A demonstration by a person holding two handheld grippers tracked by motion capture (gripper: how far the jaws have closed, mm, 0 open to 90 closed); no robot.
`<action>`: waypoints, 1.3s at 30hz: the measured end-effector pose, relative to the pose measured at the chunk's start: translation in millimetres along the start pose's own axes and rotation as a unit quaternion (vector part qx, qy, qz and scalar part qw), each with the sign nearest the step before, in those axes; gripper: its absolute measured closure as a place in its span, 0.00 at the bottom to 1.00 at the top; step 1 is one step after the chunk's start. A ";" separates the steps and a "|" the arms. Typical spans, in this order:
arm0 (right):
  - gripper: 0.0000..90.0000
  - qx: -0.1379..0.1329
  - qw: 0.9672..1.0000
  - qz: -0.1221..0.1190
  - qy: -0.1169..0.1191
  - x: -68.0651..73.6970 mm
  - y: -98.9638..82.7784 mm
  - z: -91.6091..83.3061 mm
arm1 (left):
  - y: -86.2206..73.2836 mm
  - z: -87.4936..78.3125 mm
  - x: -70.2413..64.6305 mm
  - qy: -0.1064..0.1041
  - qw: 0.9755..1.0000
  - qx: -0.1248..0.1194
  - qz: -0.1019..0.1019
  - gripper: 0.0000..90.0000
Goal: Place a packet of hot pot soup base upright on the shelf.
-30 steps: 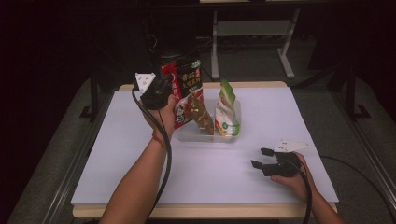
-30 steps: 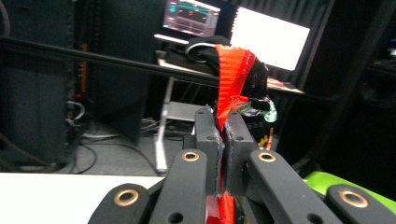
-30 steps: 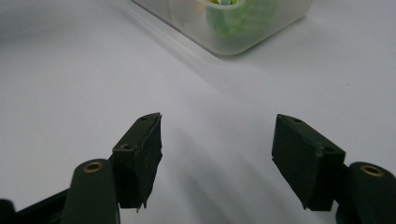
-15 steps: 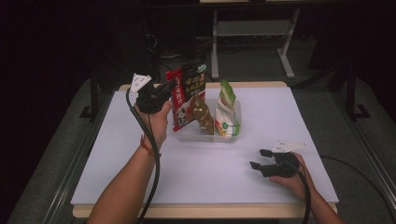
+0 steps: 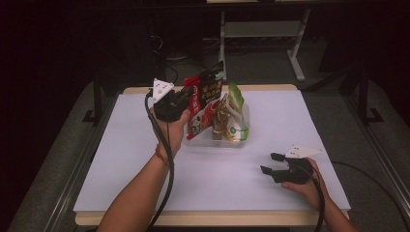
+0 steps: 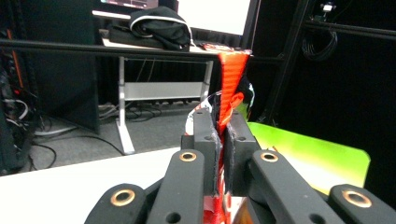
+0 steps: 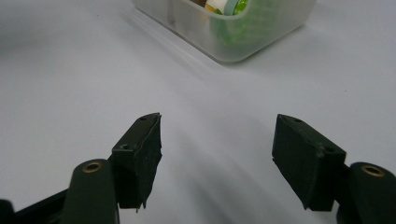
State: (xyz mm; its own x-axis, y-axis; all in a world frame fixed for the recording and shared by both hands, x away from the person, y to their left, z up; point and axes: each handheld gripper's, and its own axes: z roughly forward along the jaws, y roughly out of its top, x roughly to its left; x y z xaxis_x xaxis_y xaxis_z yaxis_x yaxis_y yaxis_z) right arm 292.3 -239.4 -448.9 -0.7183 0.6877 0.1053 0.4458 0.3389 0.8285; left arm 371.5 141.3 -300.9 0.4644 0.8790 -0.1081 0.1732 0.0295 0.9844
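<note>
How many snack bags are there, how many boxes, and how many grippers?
Snack bags: 3: red and black bag, brown bag, green and white bag
Clear plastic box: 1
Grippers: 2: left gripper, right gripper
Total: 6

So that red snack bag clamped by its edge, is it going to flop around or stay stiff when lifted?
Probably fairly stiff: the red snack bag stands nearly upright from the left gripper. Likely light, held by a thin edge alone. It may swing or slip.
</note>
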 end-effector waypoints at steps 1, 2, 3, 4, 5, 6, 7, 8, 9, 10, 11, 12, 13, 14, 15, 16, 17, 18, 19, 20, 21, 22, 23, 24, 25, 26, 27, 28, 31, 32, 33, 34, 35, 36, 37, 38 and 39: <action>0.36 0.001 1.000 0.001 -0.001 -0.2 -0.1 0.2 | -3.5 -2.7 3.1 0.009 1.000 -0.005 0.011 0.96; 0.36 0.001 1.000 0.000 -0.001 -0.1 -0.1 0.2 | -7.2 -6.1 8.0 0.011 1.000 -0.011 0.013 0.96; 0.36 0.001 1.000 -0.001 0.000 0.2 0.1 -0.2 | -10.9 -9.6 14.9 0.007 1.000 -0.015 0.005 0.96; 0.36 0.000 1.000 -0.002 0.000 0.5 0.3 -0.6 | -15.2 -13.8 23.2 0.012 1.000 -0.016 -0.009 0.96; 0.36 0.000 1.000 -0.002 -0.001 0.3 0.3 -0.6 | -18.6 -17.2 29.5 0.007 1.000 -0.021 -0.022 0.96; 0.36 0.001 1.000 0.000 -0.001 -0.2 0.3 -0.1 | -21.4 -19.5 34.0 -0.001 0.999 -0.024 -0.028 0.96; 0.36 0.002 1.000 0.001 -0.002 -0.6 0.1 0.4 | -24.6 -22.1 38.1 0.001 0.999 -0.025 -0.029 0.96; 0.36 0.004 1.000 0.002 -0.002 -0.8 -0.2 1.2 | -27.8 -24.7 41.8 0.002 0.999 -0.025 -0.031 0.96; 0.36 0.006 1.000 0.002 -0.002 -0.4 -0.4 1.8 | -30.5 -27.1 45.1 -0.004 0.999 -0.029 -0.036 0.96; 0.36 0.008 1.000 0.000 -0.001 0.0 -0.4 2.3 | -32.7 -29.2 47.1 -0.008 0.999 -0.031 -0.033 0.96; 0.36 0.008 1.000 -0.002 0.000 0.4 -0.3 2.7 | -34.4 -31.3 47.8 -0.005 0.999 -0.031 -0.028 0.95; 0.36 0.008 1.000 -0.002 -0.001 0.7 0.0 2.9 | -36.5 -33.7 48.8 -0.008 0.999 -0.033 -0.028 0.95; 0.36 0.008 1.000 -0.002 -0.001 0.4 0.2 3.0 | -38.3 -35.2 50.1 -0.014 0.999 -0.035 -0.028 0.95; 0.36 0.007 1.000 0.000 -0.001 0.2 0.2 2.9 | -39.7 -36.3 51.7 -0.016 0.999 -0.033 -0.026 0.95; 0.36 0.007 1.000 0.001 -0.001 -0.1 -0.1 3.1 | -40.7 -37.4 52.5 -0.017 0.999 -0.035 -0.025 0.94; 0.36 0.009 1.000 0.002 -0.001 -0.1 -0.4 3.3 | -41.9 -39.0 53.1 -0.018 0.999 -0.038 -0.022 0.94; 0.36 0.011 1.000 0.000 -0.002 -0.4 -0.8 3.7 | -43.3 -40.2 53.7 -0.021 0.999 -0.040 -0.019 0.93; 0.36 0.012 1.000 0.000 -0.001 -0.5 -1.0 3.8 | -44.7 -40.6 55.2 -0.025 0.999 -0.041 -0.017 0.92; 0.36 0.011 1.000 0.001 0.000 -0.5 -1.1 3.7 | -45.9 -40.4 56.9 -0.028 0.999 -0.041 -0.019 0.92; 0.36 0.011 1.000 0.002 0.000 -0.5 -1.1 3.6 | -46.6 -39.3 58.6 -0.027 0.999 -0.038 -0.020 0.91; 0.36 0.011 1.000 0.001 0.000 -0.6 -0.9 3.7 | -47.0 -38.0 61.1 -0.030 0.999 -0.036 -0.022 0.90; 0.36 0.011 1.000 0.001 0.000 -0.7 -0.7 3.9 | -47.1 -36.7 64.0 -0.034 0.998 -0.036 -0.027 0.90; 0.36 0.011 1.000 0.001 0.001 -0.6 -0.5 4.0 | -47.1 -35.3 66.5 -0.031 0.999 -0.033 -0.030 0.89; 0.36 0.011 1.000 0.001 0.001 -0.4 -0.3 4.1 | -47.2 -34.0 68.8 -0.032 0.999 -0.029 -0.032 0.88; 0.36 0.011 1.000 0.000 0.002 -0.3 -0.2 4.3 | -47.5 -32.5 71.1 -0.035 0.998 -0.029 -0.036 0.88; 0.36 0.011 1.000 -0.001 0.002 -0.2 -0.2 4.5 | -47.8 -31.1 73.5 -0.039 0.998 -0.027 -0.038 0.87; 0.36 0.012 1.000 -0.002 0.002 -0.5 -0.3 4.7 | -48.2 -29.6 75.0 -0.033 0.998 -0.022 -0.038 0.86; 0.36 0.013 1.000 0.000 0.002 -0.6 -0.5 4.9 | -48.9 -28.8 77.0 -0.033 0.998 -0.021 -0.040 0.85; 0.36 0.013 1.000 0.001 0.004 -1.1 -0.8 5.1 | -51.7 -24.7 82.1 -0.037 0.998 -0.018 -0.050 0.84; 0.36 0.013 1.000 0.001 0.005 -1.1 -0.9 5.2 | -52.4 -23.2 83.3 -0.040 0.998 -0.019 -0.053 0.83; 0.36 0.013 1.000 0.002 0.007 -1.3 -0.9 5.2 | -53.1 -21.2 84.0 -0.040 0.998 -0.017 -0.053 0.81; 0.36 0.013 1.000 0.003 0.007 -1.3 -0.9 5.4 | -53.7 -19.0 84.7 -0.042 0.998 -0.015 -0.054 0.79; 0.36 0.014 1.000 0.003 0.007 -1.1 -0.8 5.5 | -54.1 -16.8 85.0 -0.047 0.997 -0.012 -0.058 0.76; 0.36 0.014 1.000 0.001 0.008 -1.1 -0.9 5.8 | -54.4 -14.4 84.4 -0.044 0.997 -0.007 -0.057 0.72; 0.36 0.015 1.000 0.001 0.009 -1.0 -0.9 6.2 | -55.0 -12.4 83.3 -0.037 0.998 0.000 -0.052 0.68; 0.36 0.016 1.000 0.002 0.011 -0.9 -0.9 6.5 | -55.8 -10.7 82.7 -0.032 0.998 0.003 -0.051 0.66; 0.36 0.017 1.000 0.001 0.011 -0.7 -0.9 6.8 | -56.8 -8.8 83.1 -0.032 0.998 0.006 -0.053 0.65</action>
State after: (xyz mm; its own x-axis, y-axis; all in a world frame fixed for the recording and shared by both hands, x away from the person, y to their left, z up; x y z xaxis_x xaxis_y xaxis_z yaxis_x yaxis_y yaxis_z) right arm 296.0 -235.9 -453.4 -0.7286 0.6744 0.1199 0.4650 0.3584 0.8095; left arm 392.6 216.9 -364.5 0.4966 0.8395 -0.2203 0.2349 0.1143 0.9653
